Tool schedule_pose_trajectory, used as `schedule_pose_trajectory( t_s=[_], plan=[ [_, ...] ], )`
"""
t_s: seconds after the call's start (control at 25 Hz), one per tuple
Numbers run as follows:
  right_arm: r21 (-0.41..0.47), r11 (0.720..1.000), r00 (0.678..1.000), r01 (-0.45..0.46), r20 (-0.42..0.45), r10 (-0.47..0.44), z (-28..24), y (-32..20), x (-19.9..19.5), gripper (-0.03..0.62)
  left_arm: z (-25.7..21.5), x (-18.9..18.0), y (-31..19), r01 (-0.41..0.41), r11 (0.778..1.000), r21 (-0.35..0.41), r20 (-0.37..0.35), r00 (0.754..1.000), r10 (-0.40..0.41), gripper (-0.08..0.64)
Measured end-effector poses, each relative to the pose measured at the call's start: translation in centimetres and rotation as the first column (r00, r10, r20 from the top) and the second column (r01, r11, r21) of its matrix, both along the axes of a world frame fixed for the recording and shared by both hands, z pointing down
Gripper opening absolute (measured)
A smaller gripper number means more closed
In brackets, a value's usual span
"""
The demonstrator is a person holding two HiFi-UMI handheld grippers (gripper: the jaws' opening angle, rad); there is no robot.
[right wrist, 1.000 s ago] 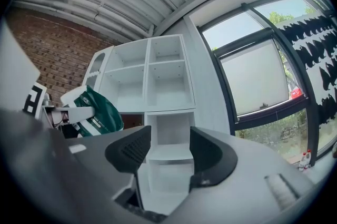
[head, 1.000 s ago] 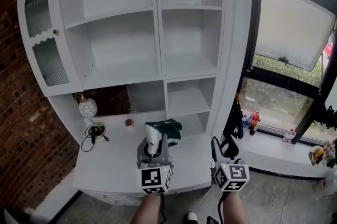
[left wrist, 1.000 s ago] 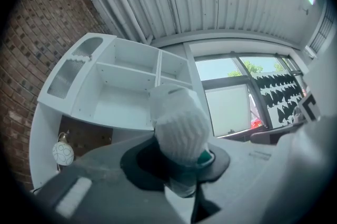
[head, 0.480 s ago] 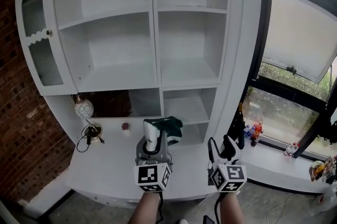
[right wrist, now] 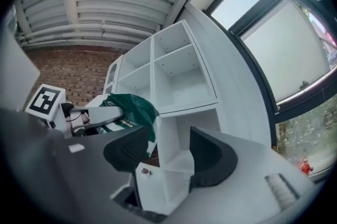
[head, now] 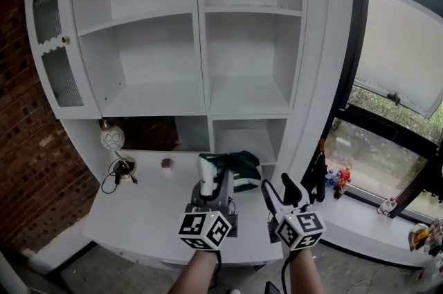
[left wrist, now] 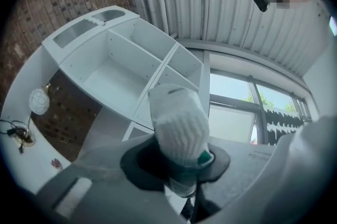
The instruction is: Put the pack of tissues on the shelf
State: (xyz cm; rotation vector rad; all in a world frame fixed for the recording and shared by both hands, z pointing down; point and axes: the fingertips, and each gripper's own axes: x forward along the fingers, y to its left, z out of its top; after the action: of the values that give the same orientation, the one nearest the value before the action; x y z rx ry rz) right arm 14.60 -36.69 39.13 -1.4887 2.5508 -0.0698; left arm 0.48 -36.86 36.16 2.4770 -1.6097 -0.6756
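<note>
White shelf unit (head: 208, 43) fills the area ahead of both sets of jaws, open compartments facing them; brick wall (head: 28, 168) left of it, window (head: 401, 64) right. Its glass-front cabinet door (head: 55, 50) stands swung open, far left of the jaws. Countertop (head: 145, 209) sits below the jaws. The pack of tissues (head: 239, 164) is off the counter, clamped at one end in the left gripper (head: 208, 183). Jaws are partly closed with the pads pressing on it. Its green-and-white bulk runs ahead and to the right of those jaws, long axis roughly across, pointing at the lower right cubby just behind it. In the left gripper view the white end (left wrist: 176, 123) sticks out past the pads. Right gripper (head: 279, 192) sits just right of the left, jaws just opened to full width, only the cubby showing between them. Both forearms come up from the bottom edge, grippers about level, aimed at the shelves. Round ornament (head: 112, 138) and cable (head: 123, 168) sit on the counter well left of the jaws.
</note>
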Motion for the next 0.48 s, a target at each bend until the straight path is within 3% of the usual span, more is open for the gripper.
schedule_pose_trajectory(
  t_s=[0.32,0.48],
  plan=[
    [-0.049,0.989,0.990,0.141,0.036,-0.139,1.5,-0.9,-2.8,0.250,0.6,0.7,-0.5,-0.117,0.993,-0.021,-0.127,0.985,0.113,0.098],
    [-0.068,0.983,0.980,0.173,0.112,-0.164,1.8,-1.4,-3.9,0.250,0.9,0.5,-1.2,-0.190,0.981,-0.034,-0.192,0.965,0.180,0.098]
  ],
)
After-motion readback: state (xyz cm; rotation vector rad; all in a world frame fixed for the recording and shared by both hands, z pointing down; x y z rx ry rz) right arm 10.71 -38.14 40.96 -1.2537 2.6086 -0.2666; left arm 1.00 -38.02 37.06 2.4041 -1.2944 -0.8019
